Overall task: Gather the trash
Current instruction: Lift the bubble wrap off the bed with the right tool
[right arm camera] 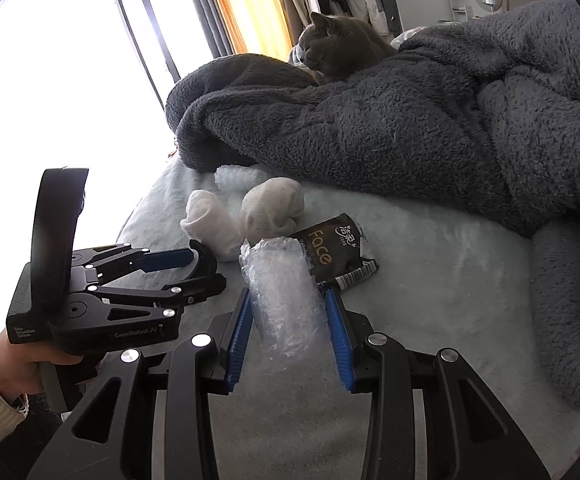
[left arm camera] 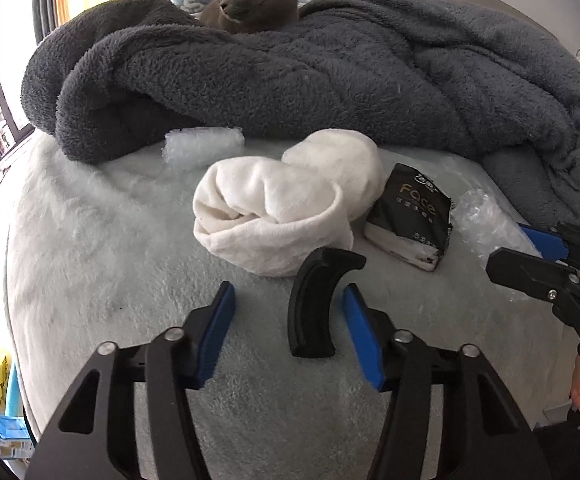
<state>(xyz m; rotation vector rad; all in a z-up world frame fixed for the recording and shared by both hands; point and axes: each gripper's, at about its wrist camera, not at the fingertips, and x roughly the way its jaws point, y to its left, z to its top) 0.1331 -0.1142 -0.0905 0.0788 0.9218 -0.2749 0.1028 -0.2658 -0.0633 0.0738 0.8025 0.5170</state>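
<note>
My left gripper (left arm camera: 290, 289) is over the pale bed cover, jaws open. A black curved plastic piece (left arm camera: 310, 308) lies between them, close to the right pad (left arm camera: 360, 332) and clear of the left one. In the right wrist view the left gripper (right arm camera: 205, 270) sits at the left, held by a hand. My right gripper (right arm camera: 287, 293) is shut on a roll of bubble wrap (right arm camera: 277, 268), with both blue pads pressing its sides. A black tissue pack marked "Face" (left arm camera: 410, 216) and a second bubble wrap roll (left arm camera: 203, 144) lie on the bed.
Two white socks (left arm camera: 285, 200) lie bunched just beyond the black piece. A thick grey blanket (left arm camera: 330, 80) is heaped across the far side of the bed, and a grey cat (left arm camera: 249, 0) sits behind it. A bright window (right arm camera: 69, 60) is on the left.
</note>
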